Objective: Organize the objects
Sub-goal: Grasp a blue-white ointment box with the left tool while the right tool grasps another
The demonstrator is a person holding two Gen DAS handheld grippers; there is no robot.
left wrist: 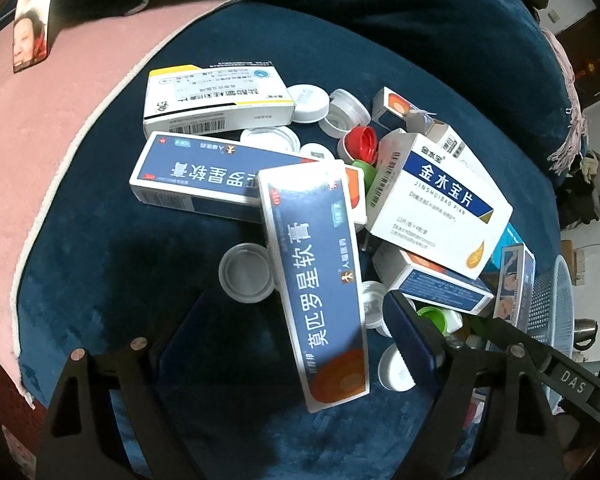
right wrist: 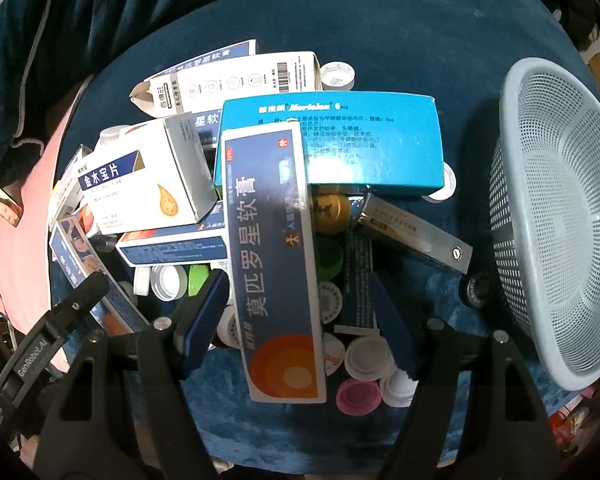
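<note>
In the left wrist view, a pink cloth (left wrist: 40,152) covers the left of a blue cushion (left wrist: 112,240). On the cushion lies a heap: one yellow-edged box (left wrist: 216,96), two long blue boxes, one flat (left wrist: 204,176) and one (left wrist: 314,280) between the wide-apart pads of the left tool (left wrist: 292,340), which do not press it, then one white box (left wrist: 440,204), one red cap (left wrist: 358,142) and several white caps.

In the right wrist view, the right tool (right wrist: 300,316) stands open around a third long blue box (right wrist: 272,256), untouched. One teal box (right wrist: 332,140) lies behind it, one pink cap (right wrist: 358,396) just right, one empty basket (right wrist: 560,220) far right.
</note>
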